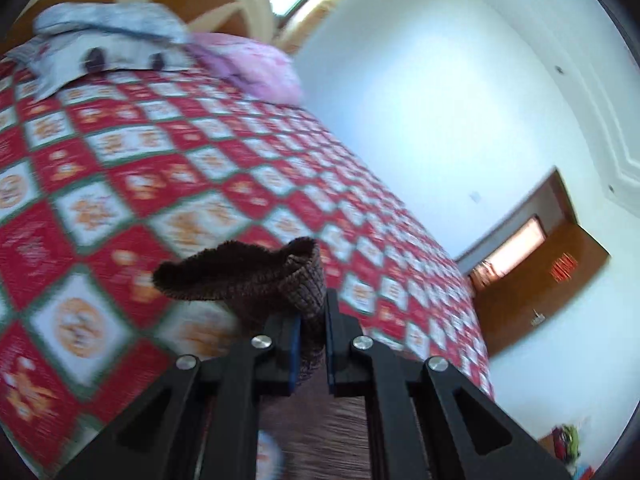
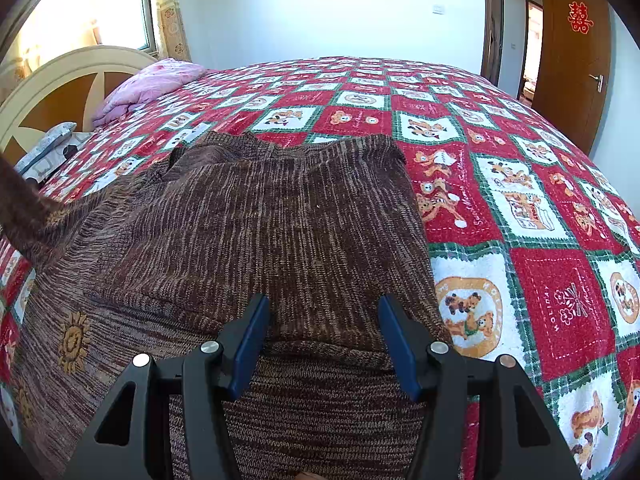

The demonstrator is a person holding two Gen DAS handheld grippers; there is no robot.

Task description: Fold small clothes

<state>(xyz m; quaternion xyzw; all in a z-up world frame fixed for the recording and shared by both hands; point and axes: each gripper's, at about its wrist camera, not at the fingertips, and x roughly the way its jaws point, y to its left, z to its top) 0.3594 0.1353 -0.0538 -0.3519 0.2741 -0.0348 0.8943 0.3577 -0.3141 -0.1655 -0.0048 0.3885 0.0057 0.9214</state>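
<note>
Gripping brown sweater (image 1: 256,276) cuff — left gripper (image 1: 312,344) jaws clamped, lifted.

The sweater (image 2: 256,216) lies spread on the bed (image 2: 500,208), toward its near edge, with bare bedspread to its right and beyond it. The right claw (image 2: 324,334) sits over the sweater's near part. At the left, 1 part of the sweater rises off the bed, pinched in the left claw (image 1: 312,344). At the bed's far left, a pillow (image 2: 152,84) lies before the headboard (image 2: 52,80). The door (image 2: 572,64) stands behind the bed's far right corner.
</note>
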